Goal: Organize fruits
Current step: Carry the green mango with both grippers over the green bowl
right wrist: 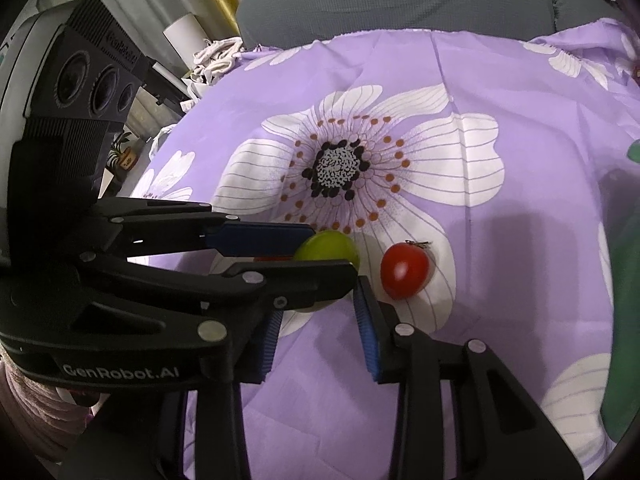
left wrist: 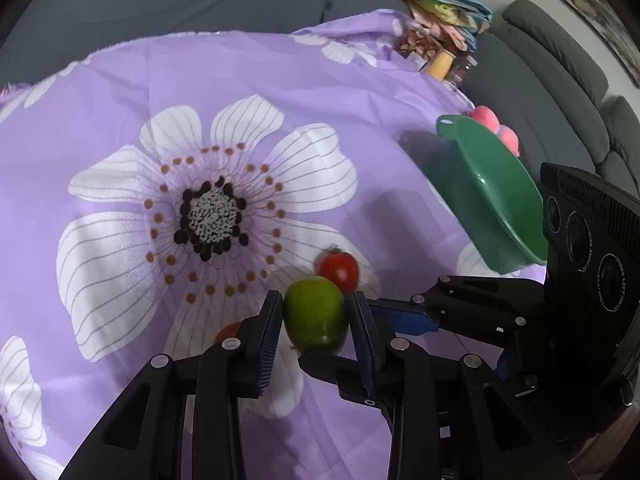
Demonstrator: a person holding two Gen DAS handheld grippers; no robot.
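A small green fruit [left wrist: 314, 314] sits low over the purple flowered cloth [left wrist: 120, 100], and my left gripper [left wrist: 315, 300] is shut on it, one pad on each side. A red tomato [left wrist: 339, 270] lies on the cloth just beyond it. A second red tomato [left wrist: 226, 332] peeks out from behind the left finger. From the right, the right gripper's fingers [left wrist: 404, 316] reach in beside the fruit. In the right wrist view my right gripper [right wrist: 318, 300] stands open by a narrow gap, its pads pressing on nothing. The red tomato [right wrist: 404, 270] rests just right of its tip. The left gripper [right wrist: 332, 254] crosses in front of it.
A green bowl [left wrist: 492, 200] stands tilted at the cloth's right side, with pink round things [left wrist: 486, 116] behind it. A grey sofa [left wrist: 560, 80] runs along the back and right. Piled clutter [left wrist: 436, 12] sits at the far edge of the cloth.
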